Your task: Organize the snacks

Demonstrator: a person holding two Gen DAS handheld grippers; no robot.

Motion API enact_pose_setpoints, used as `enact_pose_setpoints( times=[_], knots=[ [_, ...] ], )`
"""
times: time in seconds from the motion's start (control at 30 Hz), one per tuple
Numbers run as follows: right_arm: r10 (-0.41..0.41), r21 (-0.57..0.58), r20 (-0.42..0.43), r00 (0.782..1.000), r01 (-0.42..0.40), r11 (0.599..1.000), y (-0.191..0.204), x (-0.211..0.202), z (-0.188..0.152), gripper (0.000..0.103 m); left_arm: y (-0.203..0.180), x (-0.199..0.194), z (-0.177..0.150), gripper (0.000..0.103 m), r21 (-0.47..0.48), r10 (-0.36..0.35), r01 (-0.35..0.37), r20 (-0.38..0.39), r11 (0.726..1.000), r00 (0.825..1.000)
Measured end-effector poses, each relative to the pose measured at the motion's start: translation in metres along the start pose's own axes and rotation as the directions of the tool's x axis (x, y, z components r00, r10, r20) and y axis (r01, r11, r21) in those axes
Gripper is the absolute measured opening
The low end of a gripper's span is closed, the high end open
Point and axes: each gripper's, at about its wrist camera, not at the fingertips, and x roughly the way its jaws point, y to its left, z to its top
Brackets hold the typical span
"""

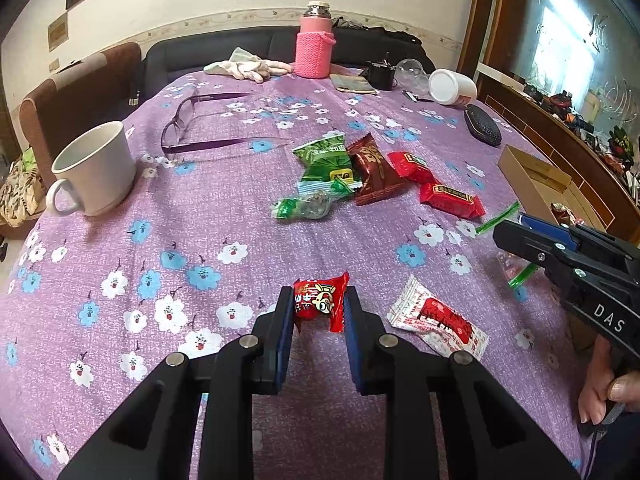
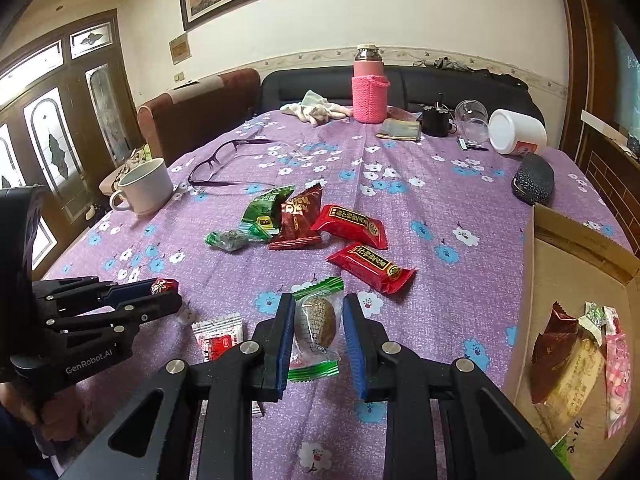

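My left gripper (image 1: 318, 306) clamps a small red foil candy packet (image 1: 320, 300) above the purple floral tablecloth (image 1: 200, 240). My right gripper (image 2: 316, 328) clamps a clear green-edged wrapped snack (image 2: 316, 326) beside the open cardboard box (image 2: 560, 248).

A small red-wrapped candy (image 1: 320, 300) is held upright above the bench, as is a clear, green-edged packet (image 2: 316, 328) with a brown sweet. Green, brown and red packets (image 2: 304, 224) cluster mid-bench; a white-and-red sachet (image 1: 438, 322) lies near its front edge.
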Motion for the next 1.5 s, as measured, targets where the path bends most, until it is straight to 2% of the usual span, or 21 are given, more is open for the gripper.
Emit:
enact_pose_setpoints(
  times=[1.2, 1.5],
  knots=[
    [-0.052, 0.116, 0.026, 0.998, 0.049, 0.992, -0.03, -0.012, 0.005, 0.026, 0.011, 0.001, 0.002, 0.023, -0.044, 0.04, -0.04, 0.001, 0.998, 0.999],
    [-0.096, 0.246, 0.074, 0.993, 0.076, 0.966, -0.069, -0.031, 0.012, 0.026, 0.012, 0.002, 0.002, 0.023, -0.045, 0.039, -0.039, 0.0, 0.998, 0.999]
  ],
)
